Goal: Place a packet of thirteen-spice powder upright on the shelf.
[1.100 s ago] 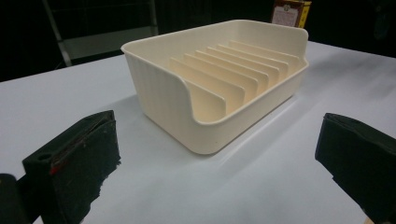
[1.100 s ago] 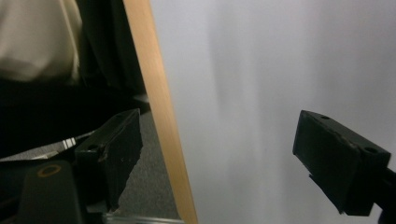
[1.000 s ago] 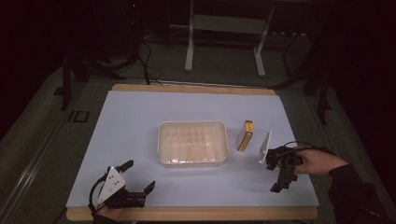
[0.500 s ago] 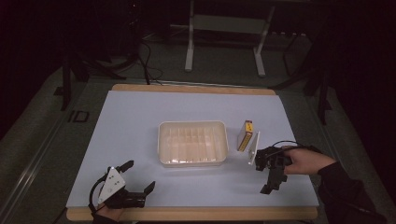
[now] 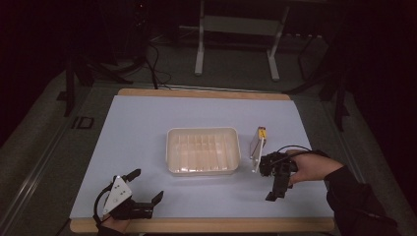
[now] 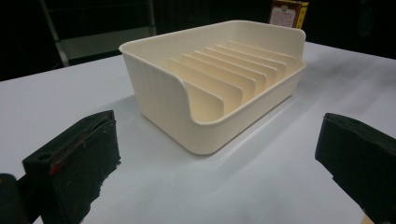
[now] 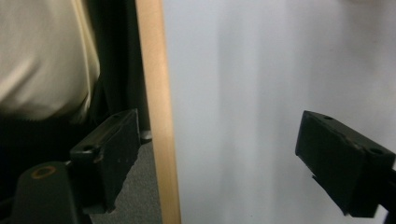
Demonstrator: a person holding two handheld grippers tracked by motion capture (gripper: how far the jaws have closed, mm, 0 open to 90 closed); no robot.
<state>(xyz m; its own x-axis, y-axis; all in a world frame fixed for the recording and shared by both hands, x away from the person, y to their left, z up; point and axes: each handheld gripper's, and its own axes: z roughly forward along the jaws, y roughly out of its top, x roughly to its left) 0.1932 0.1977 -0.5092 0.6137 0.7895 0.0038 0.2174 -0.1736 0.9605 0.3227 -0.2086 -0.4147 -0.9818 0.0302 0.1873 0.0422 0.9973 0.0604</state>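
My left hand-held gripper [image 5: 142, 186] rests released near the desk's [image 5: 147, 123] front-left corner; my right hand-held gripper [image 5: 273, 184], also released, hovers beside the box [image 5: 257, 142] right of the central cream tray [image 5: 202, 150].

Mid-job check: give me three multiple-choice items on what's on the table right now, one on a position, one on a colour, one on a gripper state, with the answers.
1. Where does the small yellow-topped box stand relative to the cream slotted tray?
A. Inside the tray
B. Just off the tray's right side
C. At the table's far left corner

2. What colour is the tray?
A. Cream
B. Blue
C. Black

3. How do the left gripper's jaws stand?
A. Shut on the tray
B. Shut on nothing
C. Open, nothing between them

Answers:
1. B, the high view shows the box standing beside the tray's right wall, near the right gripper.
2. A, its walls and dividers are cream in the high view and the left gripper view.
3. C, the left gripper view shows the jaws wide apart over bare white table.
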